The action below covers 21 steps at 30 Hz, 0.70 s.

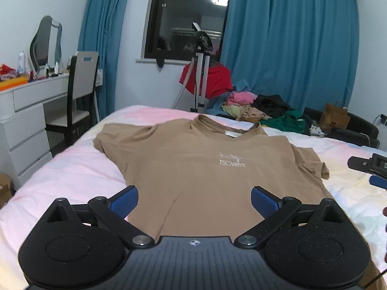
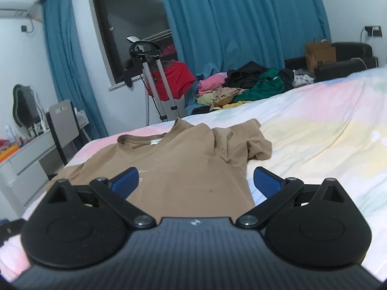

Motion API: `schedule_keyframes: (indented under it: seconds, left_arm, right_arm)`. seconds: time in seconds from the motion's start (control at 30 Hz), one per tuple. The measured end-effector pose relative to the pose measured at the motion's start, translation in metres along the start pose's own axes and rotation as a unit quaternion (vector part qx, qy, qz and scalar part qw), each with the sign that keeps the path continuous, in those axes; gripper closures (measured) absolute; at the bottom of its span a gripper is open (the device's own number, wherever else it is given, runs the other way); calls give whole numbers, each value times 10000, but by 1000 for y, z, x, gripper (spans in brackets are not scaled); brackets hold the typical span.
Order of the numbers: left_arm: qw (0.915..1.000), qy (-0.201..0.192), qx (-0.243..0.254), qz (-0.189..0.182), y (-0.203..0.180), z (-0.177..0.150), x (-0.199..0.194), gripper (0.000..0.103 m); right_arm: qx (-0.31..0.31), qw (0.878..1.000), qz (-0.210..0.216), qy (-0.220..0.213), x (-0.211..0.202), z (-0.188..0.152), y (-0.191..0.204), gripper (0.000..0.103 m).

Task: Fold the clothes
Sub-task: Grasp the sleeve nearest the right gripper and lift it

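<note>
We see a tan T-shirt (image 1: 193,169) lying spread flat, front up, on a bed (image 1: 72,176) with a pastel cover. Its collar points away from us toward the window, and its hem lies nearest us, so its long axis runs straight away from both grippers.

The left gripper (image 1: 194,200) hovers over the hem end of the T-shirt, near the middle of its width. Its blue fingers (image 1: 124,201) are spread wide, holding nothing; whether they touch the cloth we cannot tell.

The right gripper (image 2: 196,181) hovers at the T-shirt's right side edge, also at the hem end. Its fingers (image 2: 267,184) are spread wide and hold nothing: one finger sits above the cloth, the other above bare bed cover just beside the T-shirt.

The T-shirt's right sleeve (image 2: 251,145) is rumpled and partly doubled over; the left sleeve (image 1: 116,135) lies flatter. We judge the right gripper nearer that rumpled sleeve.

Beyond the T-shirt's collar, a heap of mixed clothes (image 1: 266,111) lies unfolded.
</note>
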<state>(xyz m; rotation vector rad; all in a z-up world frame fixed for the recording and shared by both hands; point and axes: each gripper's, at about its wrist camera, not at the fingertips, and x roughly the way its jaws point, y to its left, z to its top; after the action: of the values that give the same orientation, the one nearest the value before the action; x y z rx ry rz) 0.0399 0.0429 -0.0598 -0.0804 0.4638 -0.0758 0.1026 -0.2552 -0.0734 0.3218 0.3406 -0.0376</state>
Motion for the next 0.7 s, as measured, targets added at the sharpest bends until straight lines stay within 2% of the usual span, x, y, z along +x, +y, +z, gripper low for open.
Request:
schedule_keyframes:
  seconds: [0.1, 0.23, 0.33, 0.43, 0.57, 0.63, 0.7]
  left_arm:
    - [9999, -31, 106, 14, -5, -2, 2, 2]
    - [9998, 14, 200, 32, -8, -6, 7, 2]
    - [9999, 89, 118, 57, -7, -7, 10, 2]
    - [9998, 131, 26, 111, -4, -8, 14, 2]
    - [9996, 190, -57, 204, -2, -11, 20, 2]
    - [9994, 224, -64, 236, -2, -12, 23, 2]
    - [9994, 243, -24, 244, -5, -13, 28, 2]
  right_arm:
    - [73, 10000, -34, -27, 4, -4, -5, 0]
    - [466, 9988, 120, 38, 12, -6, -14, 0]
    - [867, 9956, 328, 155, 22, -8, -22, 0]
    - [1503, 9864, 579, 315, 35, -10, -38, 0]
    - [2436, 9649, 834, 525, 64, -3, -73, 0]
    - [3051, 9460, 909, 610, 82, -3, -99, 0]
    - [3782, 9198, 891, 551, 98, -8, -128, 1]
